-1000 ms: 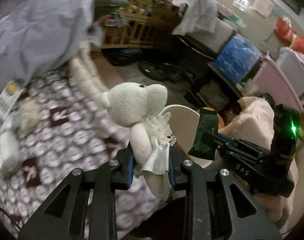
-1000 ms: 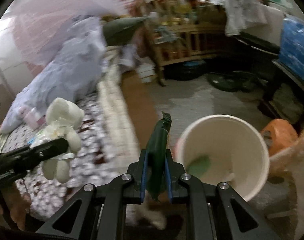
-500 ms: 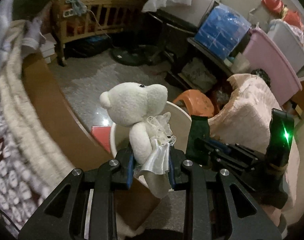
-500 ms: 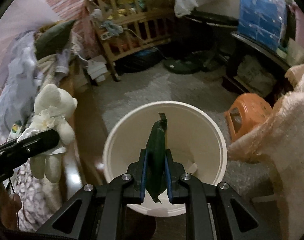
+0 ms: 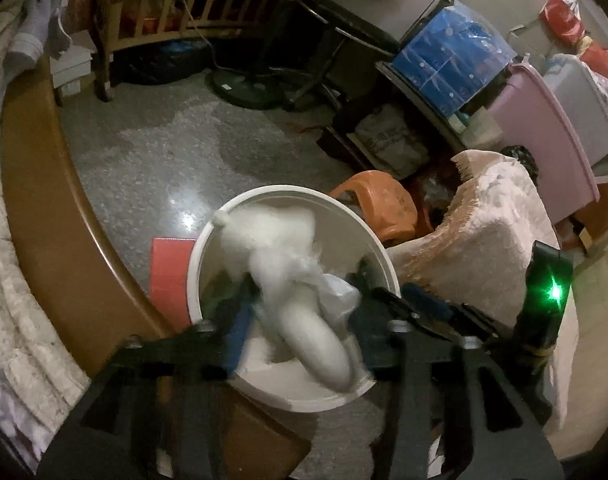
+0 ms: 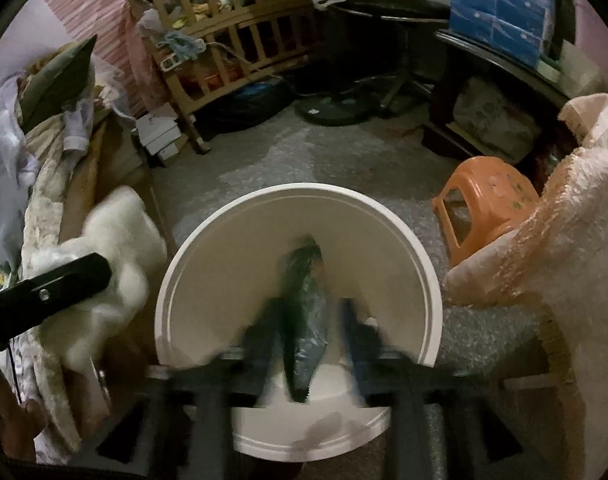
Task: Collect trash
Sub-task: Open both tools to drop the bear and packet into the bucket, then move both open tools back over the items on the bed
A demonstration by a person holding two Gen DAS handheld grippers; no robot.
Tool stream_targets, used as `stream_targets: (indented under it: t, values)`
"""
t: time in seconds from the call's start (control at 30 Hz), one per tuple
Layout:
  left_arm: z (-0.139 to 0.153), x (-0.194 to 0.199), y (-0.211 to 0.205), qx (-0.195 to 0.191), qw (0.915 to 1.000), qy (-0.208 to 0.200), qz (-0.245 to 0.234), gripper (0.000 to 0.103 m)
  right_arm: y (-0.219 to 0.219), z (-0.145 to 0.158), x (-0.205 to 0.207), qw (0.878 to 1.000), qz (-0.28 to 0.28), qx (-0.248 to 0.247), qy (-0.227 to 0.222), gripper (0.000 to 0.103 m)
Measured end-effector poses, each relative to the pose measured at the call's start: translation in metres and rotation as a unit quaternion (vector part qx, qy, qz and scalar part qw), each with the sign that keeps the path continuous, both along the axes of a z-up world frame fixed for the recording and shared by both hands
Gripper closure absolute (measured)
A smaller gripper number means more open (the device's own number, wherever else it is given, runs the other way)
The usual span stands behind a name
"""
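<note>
Both hand-held grippers spread, blurred — fluffy white bear [image 5: 279,264], crinkly dark wrapper [image 6: 304,320] over round white bucket [image 6: 384,216].

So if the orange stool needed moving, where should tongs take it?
Grip the orange stool by the edge of its flat seat, coming down from above. It stands upright on the floor beside the white bucket, and the seat rim looks thin enough to pinch. The open side cutout is another likely hold.

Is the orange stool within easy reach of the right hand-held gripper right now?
Probably yes: the right hand-held gripper hangs over the white bucket, and the orange stool stands beside it on open floor.
</note>
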State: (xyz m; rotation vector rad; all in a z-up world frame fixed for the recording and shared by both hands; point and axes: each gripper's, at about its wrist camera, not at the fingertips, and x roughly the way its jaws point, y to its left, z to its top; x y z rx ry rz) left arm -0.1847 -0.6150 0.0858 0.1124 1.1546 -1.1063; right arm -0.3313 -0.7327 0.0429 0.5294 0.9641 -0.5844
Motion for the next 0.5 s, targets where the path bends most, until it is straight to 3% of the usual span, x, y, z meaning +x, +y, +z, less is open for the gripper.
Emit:
stream_targets:
  t: [0.03,0.23,0.5]
  values:
    - [0.0,0.001,0.002,-0.005,1.0,-0.002,0.001,0.039,0.0,0.0,-0.002,1.0,-0.005,0.0,-0.005,0.048]
    - [0.005,0.003,0.014,0.001,0.9998,-0.019,0.009,0.039,0.002,0.002,-0.006,1.0,-0.015,0.015,-0.01,0.048]
    - [0.03,0.0,0.065,0.025,0.9926,-0.106,0.053,0.039,0.031,0.015,-0.001,1.0,0.001,0.012,-0.016,0.048]
